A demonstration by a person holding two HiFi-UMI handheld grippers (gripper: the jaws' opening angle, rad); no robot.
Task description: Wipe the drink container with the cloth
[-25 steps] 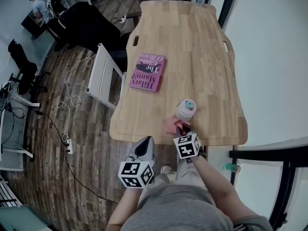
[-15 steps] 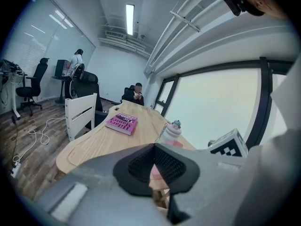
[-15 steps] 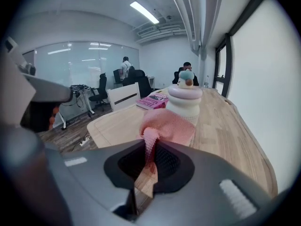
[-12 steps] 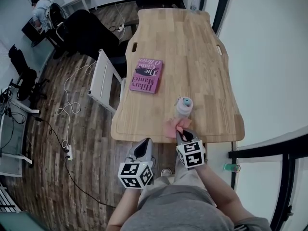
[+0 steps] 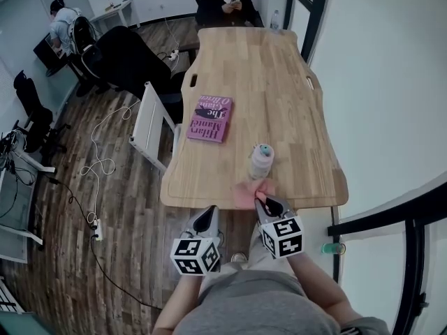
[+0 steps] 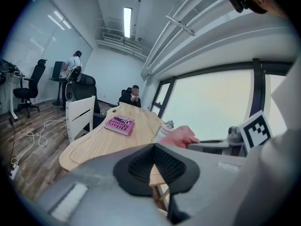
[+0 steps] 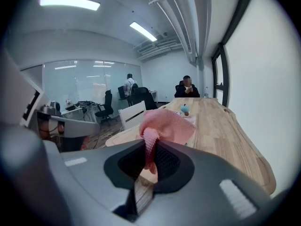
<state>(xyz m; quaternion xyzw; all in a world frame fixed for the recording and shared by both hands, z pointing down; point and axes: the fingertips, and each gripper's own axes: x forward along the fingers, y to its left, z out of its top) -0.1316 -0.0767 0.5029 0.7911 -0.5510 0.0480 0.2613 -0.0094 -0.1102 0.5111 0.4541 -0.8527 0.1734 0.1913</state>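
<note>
The drink container [image 5: 261, 160], a pale bottle with a teal lid, stands upright near the front edge of the wooden table [image 5: 279, 96]; its lid [image 7: 185, 109] peeks over the cloth in the right gripper view. My right gripper [image 5: 265, 202] is shut on a pink cloth [image 5: 250, 190], held just in front of the bottle at the table's edge; the cloth [image 7: 162, 126] bunches up out of the jaws. My left gripper [image 5: 204, 220] is shut and holds nothing, below and left of the table edge. In the left gripper view, the cloth [image 6: 179, 137] and bottle [image 6: 165, 127] lie to its right.
A pink book [image 5: 211, 118] lies on the table's left side. A white chair [image 5: 150, 121] stands at the table's left. A person [image 5: 225, 2] sits at the far end beside a clear bottle [image 5: 275, 19]. Cables run over the wooden floor [image 5: 105, 145].
My right gripper has drawn back toward me with the cloth, away from the bottle. The camera has tilted, showing more of the far end. My left gripper has stayed put.
</note>
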